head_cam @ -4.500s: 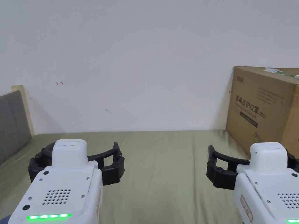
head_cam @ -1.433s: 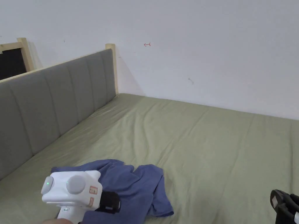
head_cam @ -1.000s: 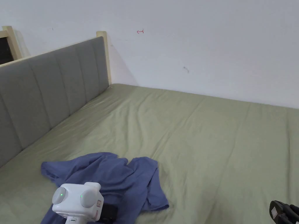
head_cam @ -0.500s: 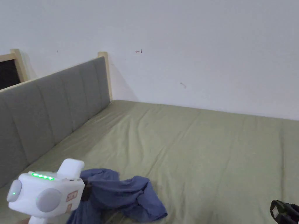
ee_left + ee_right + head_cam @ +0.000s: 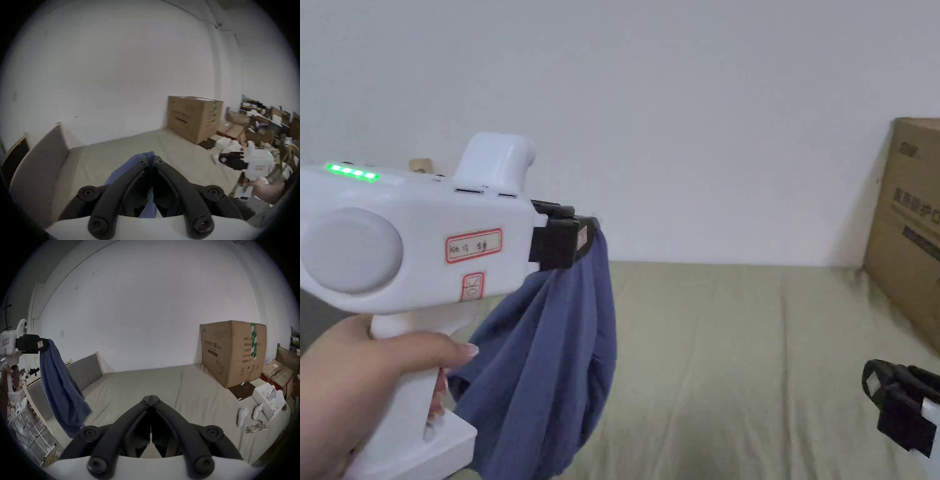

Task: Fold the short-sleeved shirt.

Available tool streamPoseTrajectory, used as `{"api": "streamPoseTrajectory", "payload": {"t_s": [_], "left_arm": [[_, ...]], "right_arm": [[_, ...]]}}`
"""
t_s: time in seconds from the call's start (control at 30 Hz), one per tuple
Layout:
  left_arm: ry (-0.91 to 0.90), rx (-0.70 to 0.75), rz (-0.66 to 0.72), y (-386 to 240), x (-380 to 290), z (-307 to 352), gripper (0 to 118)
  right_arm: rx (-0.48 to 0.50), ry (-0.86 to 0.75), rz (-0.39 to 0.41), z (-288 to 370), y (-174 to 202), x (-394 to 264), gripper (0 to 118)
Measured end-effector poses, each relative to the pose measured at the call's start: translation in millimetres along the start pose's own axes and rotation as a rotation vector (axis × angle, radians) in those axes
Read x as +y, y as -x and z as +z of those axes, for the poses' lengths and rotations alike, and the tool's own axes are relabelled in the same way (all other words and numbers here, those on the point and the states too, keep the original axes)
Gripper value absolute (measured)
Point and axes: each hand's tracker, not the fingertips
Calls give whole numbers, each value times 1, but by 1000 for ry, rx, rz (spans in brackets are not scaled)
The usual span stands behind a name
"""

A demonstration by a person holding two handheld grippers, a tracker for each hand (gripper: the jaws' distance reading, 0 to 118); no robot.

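Note:
The blue short-sleeved shirt hangs bunched in the air above the bed, pinched at its top edge by my left gripper, which a hand holds up high. In the left gripper view the jaws meet on the blue cloth at the left gripper's tips. From the right gripper view the shirt dangles from the left gripper at the far left. My right gripper is shut with nothing between its jaws, low over the bed's right side.
An olive-green sheet covers the bed. A large cardboard box stands on its far right against the white wall. A grey padded headboard runs along the left. White packets and boxes lie on the bed's right end.
My left gripper has lifted the shirt off the bed, from a heap on the sheet to hanging free at head height. The head camera has swung right, bringing the box into view.

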Motion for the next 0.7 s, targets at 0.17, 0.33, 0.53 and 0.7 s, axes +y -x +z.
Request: {"api": "streamPoseTrajectory", "payload": {"t_s": [0.17, 0.33, 0.53, 0.7], "left_arm": [[245, -110, -25, -53, -37, -105, 1], [633, -296, 214, -84, -152, -238, 1], [896, -282, 434, -87, -255, -297, 52], [845, -319, 529, -61, -250, -274, 114]], "right_arm": [[-72, -17, 2, 17, -29, 0, 0], [-143, 53, -39, 15, -58, -24, 0], [-174, 142, -85, 6, -76, -55, 0], [-170, 175, -108, -2, -76, -63, 0]]}}
